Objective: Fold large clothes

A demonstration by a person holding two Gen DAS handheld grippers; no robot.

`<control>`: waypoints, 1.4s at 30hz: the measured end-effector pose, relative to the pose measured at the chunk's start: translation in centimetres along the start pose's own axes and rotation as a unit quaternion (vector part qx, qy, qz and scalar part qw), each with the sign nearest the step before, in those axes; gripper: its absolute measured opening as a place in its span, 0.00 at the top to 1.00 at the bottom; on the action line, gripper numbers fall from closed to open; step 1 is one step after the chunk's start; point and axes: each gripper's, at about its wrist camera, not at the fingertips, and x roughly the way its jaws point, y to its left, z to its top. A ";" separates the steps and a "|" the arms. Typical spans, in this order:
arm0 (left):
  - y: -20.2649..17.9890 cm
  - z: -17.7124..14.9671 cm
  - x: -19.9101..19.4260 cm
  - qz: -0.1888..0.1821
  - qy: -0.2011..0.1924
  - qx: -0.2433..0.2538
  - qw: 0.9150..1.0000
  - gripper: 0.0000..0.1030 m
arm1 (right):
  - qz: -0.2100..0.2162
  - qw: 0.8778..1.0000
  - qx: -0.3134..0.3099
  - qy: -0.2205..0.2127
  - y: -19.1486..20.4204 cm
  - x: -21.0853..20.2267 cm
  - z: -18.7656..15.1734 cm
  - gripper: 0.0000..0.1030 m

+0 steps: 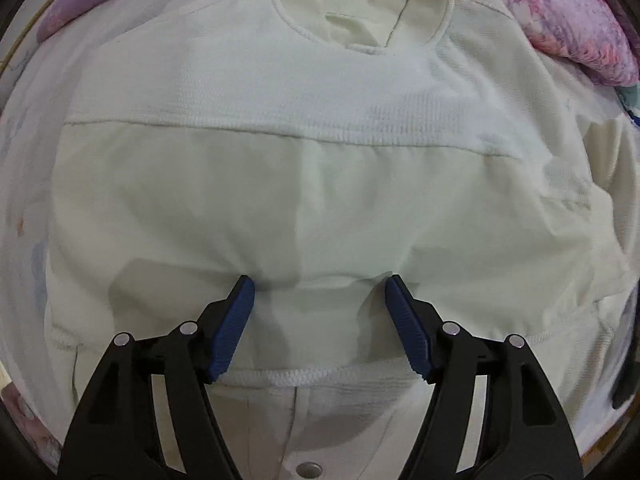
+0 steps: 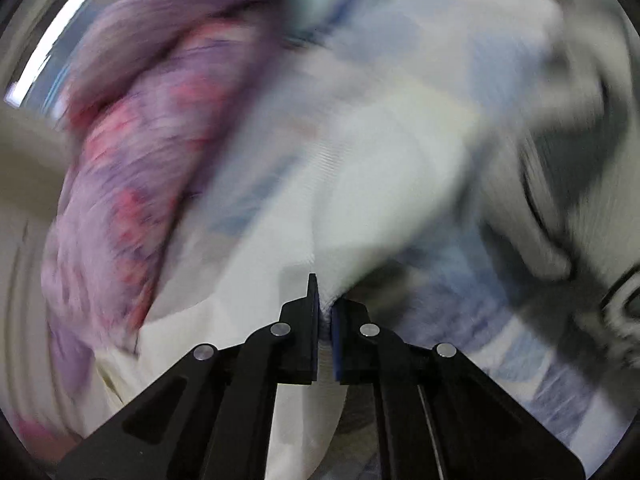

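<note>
Left wrist view: left gripper (image 1: pixel 319 285) spreading wide over cream garment (image 1: pixel 304 184)
Right wrist view: blurring heavily; right gripper (image 2: pixel 325 300) pinching cream garment (image 2: pixel 360 200); purple bedding (image 2: pixel 132 168) smearing left

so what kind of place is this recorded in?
Probably a bedroom, with the work done on a bed. The cream garment lies spread on a pale printed sheet, and a purple floral pillow or quilt is bunched beside it. No furniture is clearly visible.

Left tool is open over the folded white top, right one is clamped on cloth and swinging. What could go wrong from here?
1. The right tool pinches only a thin edge of the white garment; its blurred view suggests fast motion, so the cloth may slip free.
2. The left tool is open, pinning nothing; a pull could drag the fold askew.
3. The purple floral bedding lies close and could snag.
</note>
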 end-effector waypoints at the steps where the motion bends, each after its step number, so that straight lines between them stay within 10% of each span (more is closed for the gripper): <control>1: 0.4 0.2 -0.7 -0.026 -0.008 -0.008 1.000 0.34 | 0.009 0.999 -0.033 -0.017 2.0 -1.4 0.0 0.96; 7: 4.3 0.9 -5.9 -0.091 -0.064 -0.066 0.992 0.34 | 0.105 0.976 -0.180 -0.059 14.6 -7.8 -4.7 0.96; 14: 12.7 -0.1 -10.9 -0.091 -0.113 -0.156 0.977 0.34 | 0.212 0.932 -0.287 0.067 28.2 -6.0 -20.4 0.95; 21: 17.8 -0.5 -11.3 -0.064 -0.103 -0.171 0.978 0.34 | 0.020 0.879 -0.425 0.216 31.8 4.2 -36.8 0.82; 24: 18.0 -1.1 -11.5 -0.074 -0.104 -0.166 0.978 0.34 | 0.042 0.902 -0.370 0.220 30.3 3.6 -35.1 0.80; 28: 16.0 -0.7 -11.5 -0.090 -0.102 -0.148 0.980 0.34 | 0.073 0.927 -0.312 0.195 28.0 0.2 -30.7 0.41; 36: 3.2 3.1 -10.0 -0.124 -0.091 -0.014 0.988 0.34 | 0.014 0.964 -0.240 0.111 21.0 -2.1 -22.7 0.41; 42: -6.5 5.8 -4.8 -0.045 -0.085 0.125 0.987 0.34 | 0.007 0.974 -0.198 0.109 16.2 -3.6 -20.0 0.41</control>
